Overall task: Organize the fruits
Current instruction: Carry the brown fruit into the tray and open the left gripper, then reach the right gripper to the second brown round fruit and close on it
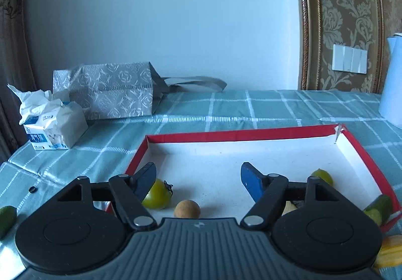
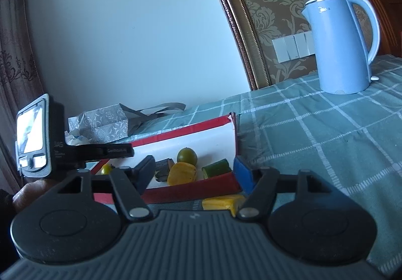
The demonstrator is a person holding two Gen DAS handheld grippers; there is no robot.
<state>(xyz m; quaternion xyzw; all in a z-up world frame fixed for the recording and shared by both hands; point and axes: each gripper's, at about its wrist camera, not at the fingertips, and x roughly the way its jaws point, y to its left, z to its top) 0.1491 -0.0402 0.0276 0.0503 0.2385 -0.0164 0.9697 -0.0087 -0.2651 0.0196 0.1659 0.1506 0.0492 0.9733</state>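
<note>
Closest to the left wrist camera, the left gripper (image 1: 198, 179) hangs over the red-edged box (image 1: 241, 134) with its fingers spread wide and nothing between them; just below, on the white floor of the box, lie a small tan longan-like fruit (image 1: 187, 209) and a green tomato (image 1: 158, 194) with its dark stalk, the left finger passing in front of that tomato, though whether it touches I cannot tell. Both look light and round, so they would likely roll; the tomato's smooth skin seems slippery and easy to bruise, and a gentle hold across its widest part would suit best, while the tan fruit looks dry and firmer. Farther right sit a round green fruit (image 1: 322, 176) inside the box and a cut cucumber piece (image 1: 379, 207) at its near right rim; another green piece (image 1: 7, 218) lies on the checked cloth of the table (image 1: 226, 106) at far left. From the right wrist view, the right gripper (image 2: 193, 169) is likewise parted and empty, and right under it on the cloth, outside the box, lies a yellow ridged slice (image 2: 221, 202), probably starfruit, soft and best taken by its flat sides. Only this view shows a yellow fruit (image 2: 181, 174) and a dark item (image 2: 164, 167) within the box, and the blue kettle (image 2: 339, 46) whole. Only the left view shows the tissue pack (image 1: 54, 126) clearly; the grey patterned bag (image 1: 110, 90) appears in both.
</note>
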